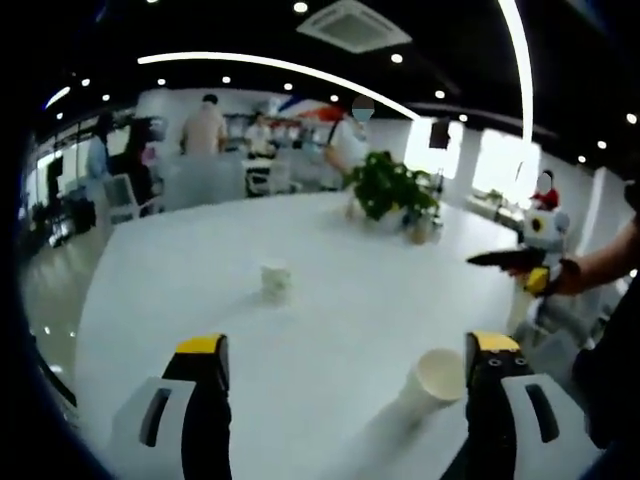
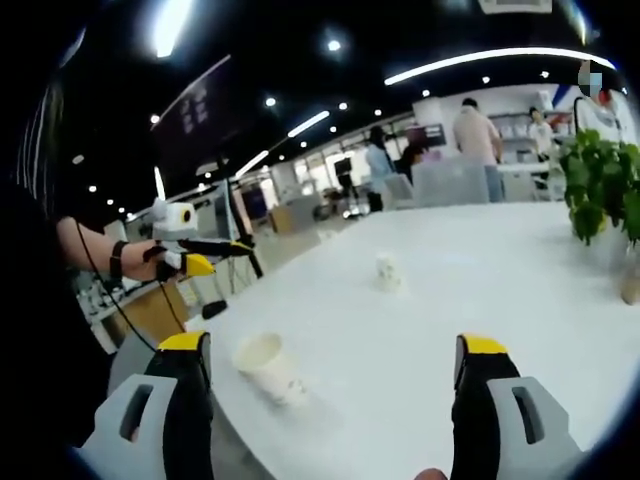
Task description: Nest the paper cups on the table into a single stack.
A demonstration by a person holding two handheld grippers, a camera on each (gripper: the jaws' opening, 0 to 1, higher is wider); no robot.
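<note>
Left gripper view: my left hand-held gripper [image 1: 348, 370] hangs low over the large white bench [image 1: 340, 260], jaws wide apart, gripping nothing. A white paper cup on its side [image 1: 432, 380] lies just inside the right jaw, mouth toward me. A second white paper cup [image 1: 275, 281] sits farther out, mid-bench. A leafy green potted plant [image 1: 392, 190] stands beyond.

Right gripper view: my right hand-held gripper [image 2: 330, 365] is level, jaws spread wide, empty. The tipped cup [image 2: 270, 368] lies near the left jaw; the far cup [image 2: 388, 272] sits ahead. My left hand [image 2: 170, 262] holds its gripper above the bench edge.
</note>
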